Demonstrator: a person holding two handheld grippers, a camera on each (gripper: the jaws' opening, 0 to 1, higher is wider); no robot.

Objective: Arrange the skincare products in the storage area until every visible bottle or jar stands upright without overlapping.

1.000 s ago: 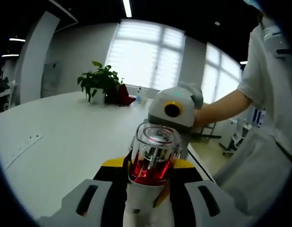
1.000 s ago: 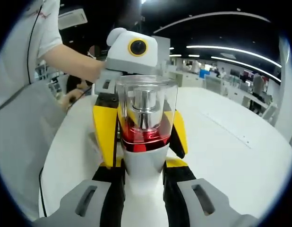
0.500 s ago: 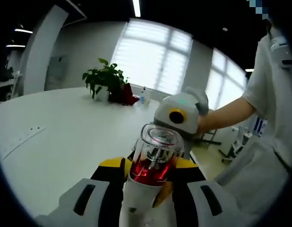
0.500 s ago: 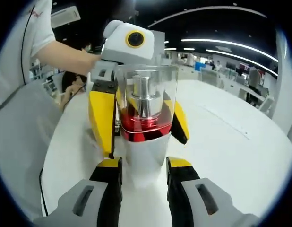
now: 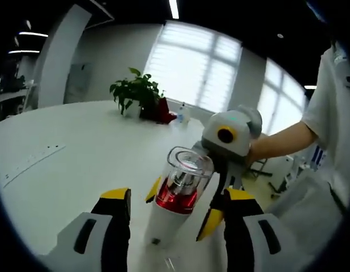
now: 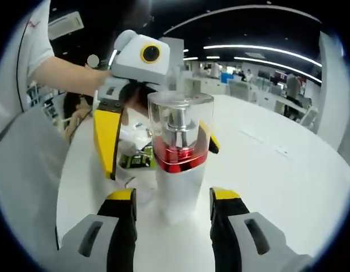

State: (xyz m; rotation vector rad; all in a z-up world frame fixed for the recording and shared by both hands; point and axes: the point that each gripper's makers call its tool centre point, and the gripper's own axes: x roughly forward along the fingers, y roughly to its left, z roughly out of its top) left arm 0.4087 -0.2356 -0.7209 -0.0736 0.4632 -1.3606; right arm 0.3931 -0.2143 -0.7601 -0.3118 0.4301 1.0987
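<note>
We see a white pump bottle (image 5: 174,211) with a red collar and a clear cap standing upright on the white counter (image 5: 62,141), between the two hand-held tools that face each other across it. In the left gripper view the left tool (image 5: 178,226) has its jaws spread wide, one on either side of the bottle and apart from it; the right tool (image 5: 183,207) reaches in from the far side with its yellow tips flanking the bottle, also apart from it. The right gripper view shows the same from the opposite side: the right tool (image 6: 172,207) stands open with the bottle (image 6: 178,170) between its jaws but not gripped, and the left tool (image 6: 158,144) stands beyond it, jaws likewise parted. Some small items, one with a green label (image 6: 134,160), lie on the counter behind the bottle; we cannot tell what they are. We judge the step in hand to be the release of a bottle just set upright. The next move calls for drawing both tools straight back without brushing the tall, narrow bottle, then looking for any product left lying. Compared with a second ago, both tools have opened and backed off: the bottle was then clamped close between the jaws.
</note>
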